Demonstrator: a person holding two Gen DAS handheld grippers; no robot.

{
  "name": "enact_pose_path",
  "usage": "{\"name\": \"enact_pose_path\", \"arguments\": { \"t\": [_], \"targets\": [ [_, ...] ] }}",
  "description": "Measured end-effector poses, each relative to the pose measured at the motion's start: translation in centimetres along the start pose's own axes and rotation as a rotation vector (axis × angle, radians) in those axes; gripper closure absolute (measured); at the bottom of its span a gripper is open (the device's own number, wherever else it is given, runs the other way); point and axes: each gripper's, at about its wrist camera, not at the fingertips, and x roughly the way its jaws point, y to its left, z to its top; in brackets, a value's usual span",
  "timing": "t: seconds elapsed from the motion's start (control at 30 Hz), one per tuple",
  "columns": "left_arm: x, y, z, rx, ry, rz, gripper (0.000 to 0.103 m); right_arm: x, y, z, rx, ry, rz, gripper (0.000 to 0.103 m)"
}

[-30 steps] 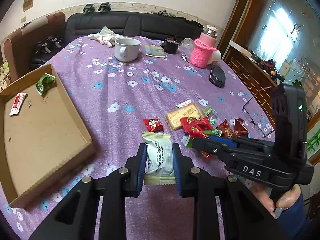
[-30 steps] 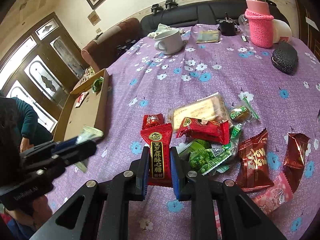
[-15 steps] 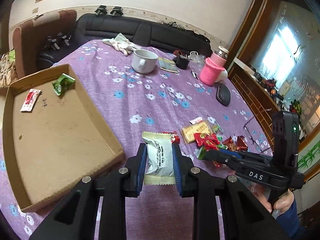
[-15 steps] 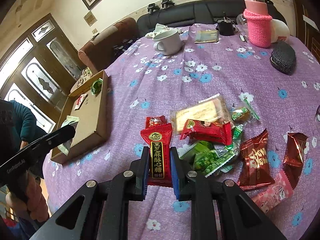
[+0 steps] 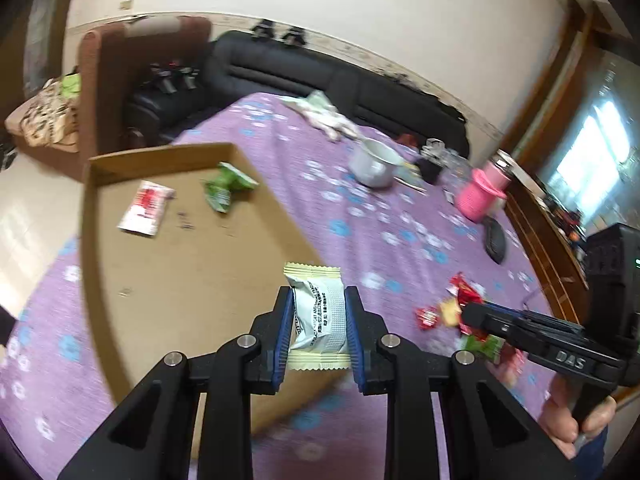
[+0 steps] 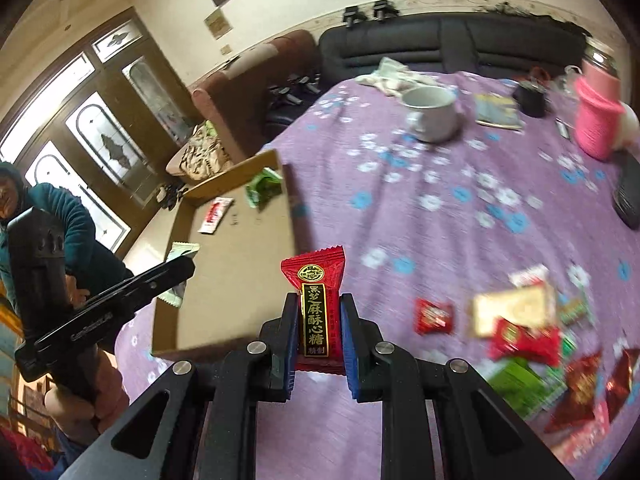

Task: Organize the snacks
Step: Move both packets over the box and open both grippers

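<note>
My left gripper [image 5: 318, 308] is shut on a white snack packet [image 5: 318, 312] and holds it in the air over the near right edge of a shallow cardboard tray [image 5: 92, 264]. The tray holds a red-and-white packet [image 5: 146, 208] and a green packet [image 5: 228, 188]. My right gripper [image 6: 320, 320] is shut on a red candy packet with black and gold lettering [image 6: 316, 312], lifted above the purple cloth, right of the tray [image 6: 224, 276]. A pile of loose snacks [image 6: 528, 332] lies on the cloth to the right; it also shows in the left wrist view [image 5: 460, 312].
The table has a purple flowered cloth [image 6: 440, 200]. At its far side stand a white mug [image 6: 432, 114], a pink knitted bottle [image 6: 598, 116], a small booklet [image 6: 498, 110] and a black case [image 6: 630, 196]. A black sofa [image 6: 440, 46] and a brown armchair [image 5: 132, 76] stand behind.
Both grippers have lifted and swung left toward the tray with their packets. The left one now hangs over the tray's edge; the snack pile has fallen away to the right.
</note>
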Motion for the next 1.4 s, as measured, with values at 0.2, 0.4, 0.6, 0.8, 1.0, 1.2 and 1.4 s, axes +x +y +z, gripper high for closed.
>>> {"name": "enact_pose_path", "arguments": {
  "t": [0.2, 0.4, 0.6, 0.8, 1.0, 1.2, 1.4],
  "targets": [
    [1.3, 4.0, 2.3, -0.026, 0.025, 0.075, 0.079, 4.1, 2.8, 2.1, -0.006, 0.064, 0.035, 0.082],
    [4.4, 6.3, 5.4, -0.021, 0.079, 0.139, 0.079, 8.8, 6.1, 4.9, -0.025, 0.104, 0.025, 0.082],
    [8.1, 8.3, 7.3, -0.023, 0.136, 0.18, 0.079, 13.3, 6.9, 7.0, -0.016, 0.144, -0.009, 0.082],
    [10.4, 10.0, 7.5, -0.05, 0.179, 0.189, 0.079, 16.6, 7.2, 7.2, -0.024, 0.179, -0.047, 0.082],
    [11.5, 10.6, 7.3, -0.059, 0.199, 0.192, 0.079, 18.3, 7.2, 7.1, -0.048, 0.188, -0.083, 0.081],
    [11.8, 10.7, 7.3, -0.062, 0.203, 0.193, 0.078, 18.9, 7.1, 7.0, -0.041, 0.179, -0.091, 0.08],
    [11.7, 11.0, 7.4, -0.08, 0.206, 0.196, 0.077, 18.7, 6.8, 7.2, -0.025, 0.174, -0.084, 0.08]
  ]
}}
